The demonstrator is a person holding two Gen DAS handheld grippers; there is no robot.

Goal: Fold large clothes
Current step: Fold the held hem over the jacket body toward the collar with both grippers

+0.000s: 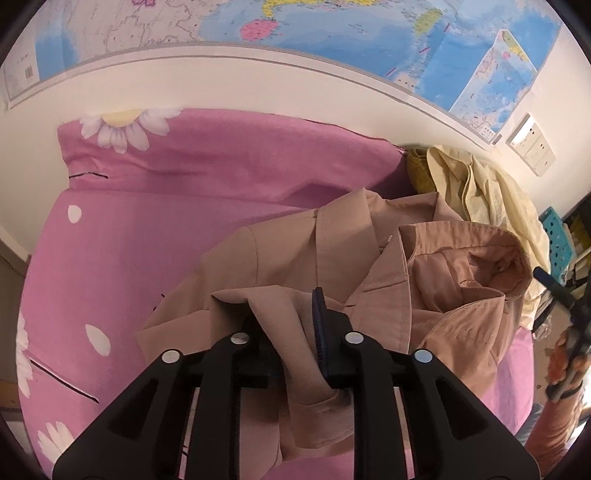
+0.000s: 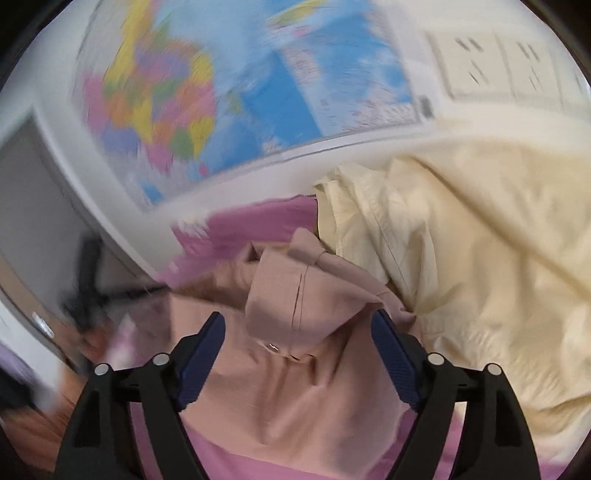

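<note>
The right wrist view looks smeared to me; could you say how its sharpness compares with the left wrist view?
Right wrist view: map and wall streaked by motion blur, gripper fairly crisp. Left wrist view: sharp throughout, tan jacket and map clear, with fisheye bending at the edges.

a bed [image 1: 147, 236] under a pink sheet [image 1: 207, 192] printed with white daisies stands against a white wall. a tan shirt [image 1: 436, 258] lies rumpled on the sheet near the middle, its collar and one cuff turned up. behind it, toward the wall, a cream garment [image 1: 491, 195] lies in a heap on the bed, touching the tan one. in the right wrist view, which is blurred, the cream garment [image 2: 480, 266] spreads wide beside the tan shirt [image 2: 295, 369], with pink sheet [image 2: 251, 465] showing below.
</note>
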